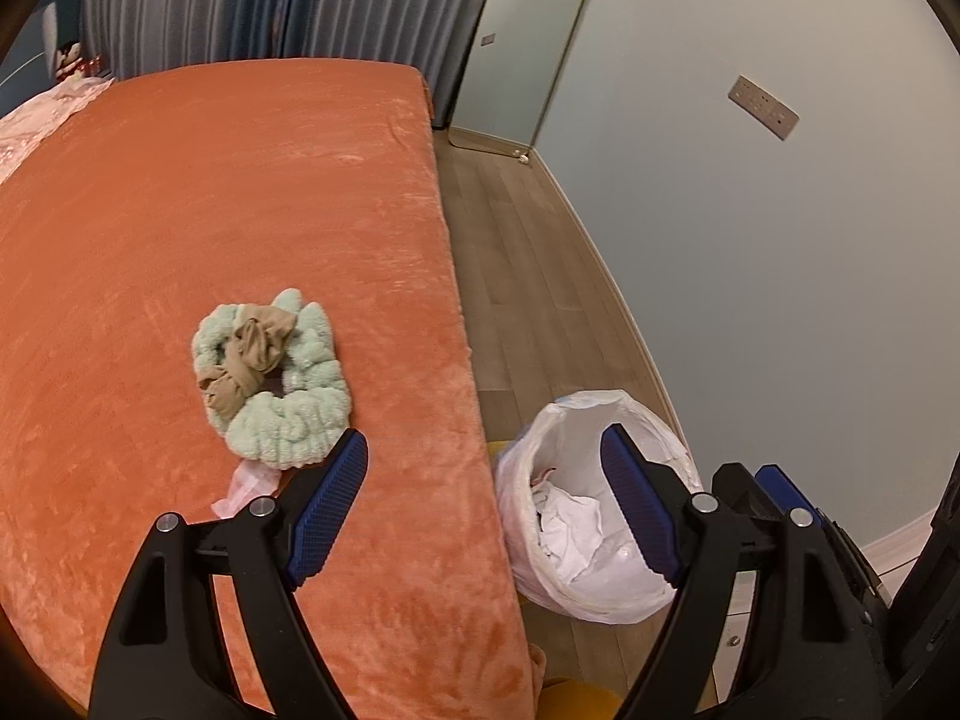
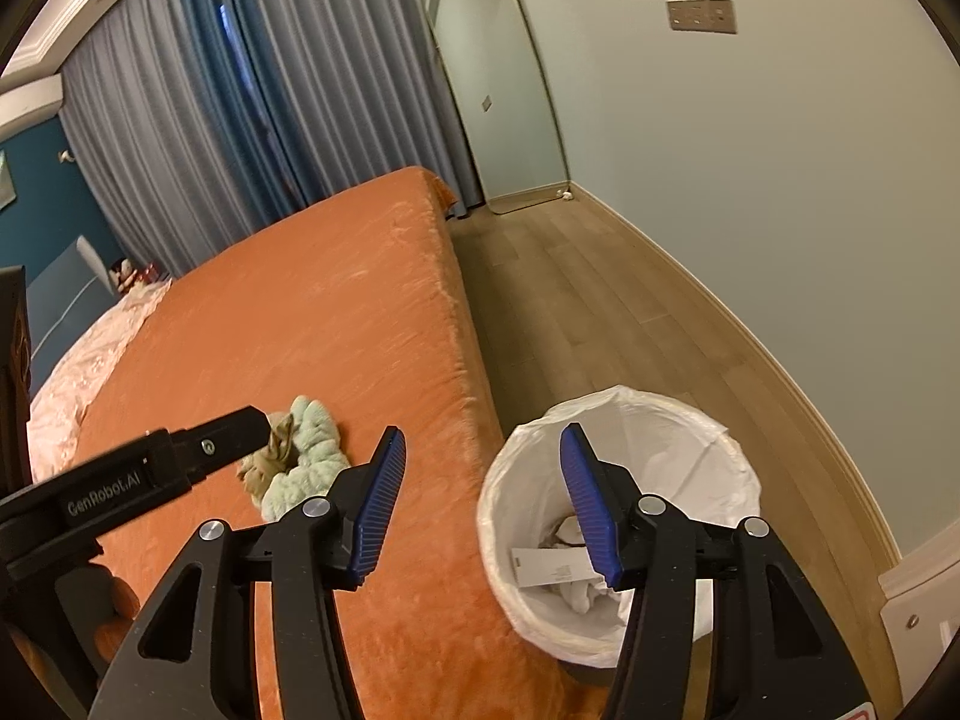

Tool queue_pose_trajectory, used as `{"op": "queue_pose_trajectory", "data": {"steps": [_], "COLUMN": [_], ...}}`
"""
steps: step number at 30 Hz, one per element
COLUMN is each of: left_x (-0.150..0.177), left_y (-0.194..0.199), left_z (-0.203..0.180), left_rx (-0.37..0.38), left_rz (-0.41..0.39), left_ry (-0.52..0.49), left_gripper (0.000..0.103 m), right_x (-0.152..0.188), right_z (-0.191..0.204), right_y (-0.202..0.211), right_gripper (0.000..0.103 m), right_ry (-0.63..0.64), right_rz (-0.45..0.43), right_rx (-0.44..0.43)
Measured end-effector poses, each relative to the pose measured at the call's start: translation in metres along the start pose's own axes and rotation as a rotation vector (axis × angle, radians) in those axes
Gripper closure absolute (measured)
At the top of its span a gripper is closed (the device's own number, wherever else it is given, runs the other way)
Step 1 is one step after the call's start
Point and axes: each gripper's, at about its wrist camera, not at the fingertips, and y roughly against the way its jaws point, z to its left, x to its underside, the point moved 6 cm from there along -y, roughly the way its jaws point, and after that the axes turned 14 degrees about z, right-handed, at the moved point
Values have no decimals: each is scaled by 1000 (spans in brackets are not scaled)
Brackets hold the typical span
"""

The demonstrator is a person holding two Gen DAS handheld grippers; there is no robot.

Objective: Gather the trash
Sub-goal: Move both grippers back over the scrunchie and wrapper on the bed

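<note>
A mint-green fluffy scrunchie (image 1: pixel 282 396) with a crumpled beige stocking (image 1: pixel 249 360) on it lies on the orange bed (image 1: pixel 180 210) near the right edge. A small pink scrap (image 1: pixel 243 489) lies just in front of it. A bin with a white liner (image 1: pixel 591 504) stands on the floor beside the bed and holds white paper trash. My left gripper (image 1: pixel 486 504) is open and empty above the bed edge. My right gripper (image 2: pixel 480 501) is open and empty, between the bed (image 2: pixel 288 312) and the bin (image 2: pixel 618 516). The scrunchie (image 2: pixel 303 468) also shows there, partly hidden by the left gripper's body.
A wood floor strip (image 1: pixel 516 252) runs between bed and pale wall. A leaning mirror (image 2: pixel 492 90) and grey-blue curtains (image 2: pixel 210 120) stand at the far end. Pink bedding (image 2: pixel 78 372) lies at the bed's left. A white cabinet corner (image 2: pixel 918 594) is at the right.
</note>
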Motion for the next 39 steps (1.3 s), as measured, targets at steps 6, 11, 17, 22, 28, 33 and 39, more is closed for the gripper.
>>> {"op": "queue_pose_trajectory", "data": {"steps": [6,11,17,22,28,33,39], "left_x": [1,3,14,32,49,60,62], "left_y": [5,5,-8,-35,-69,-100,-135], "left_z": [33,65,111,159,194,203,203], "left_rx": [-25,-60,-135,-197,-249,-233,-171], "left_rz": [-5,-3,26,96,174,236,300], "left_ry": [36,65,79,123,137,118,106], "left_gripper": [27,27,27,27,27,27,33], "right_x": [6,12,24,42,63,72,80], "right_z": [23,44,65,77,94,104,111], "right_y": [-9,-21,-39,-65,-104,-133,-169], "right_gripper": [50,50,49,49,49,49,49], "right_ry": [28,59,78,86,92,94,89], "right_rz": [25,51,94,149,229,282,347], "right_rx": [-16,-25,-37,-45,-50,-47,-47]}}
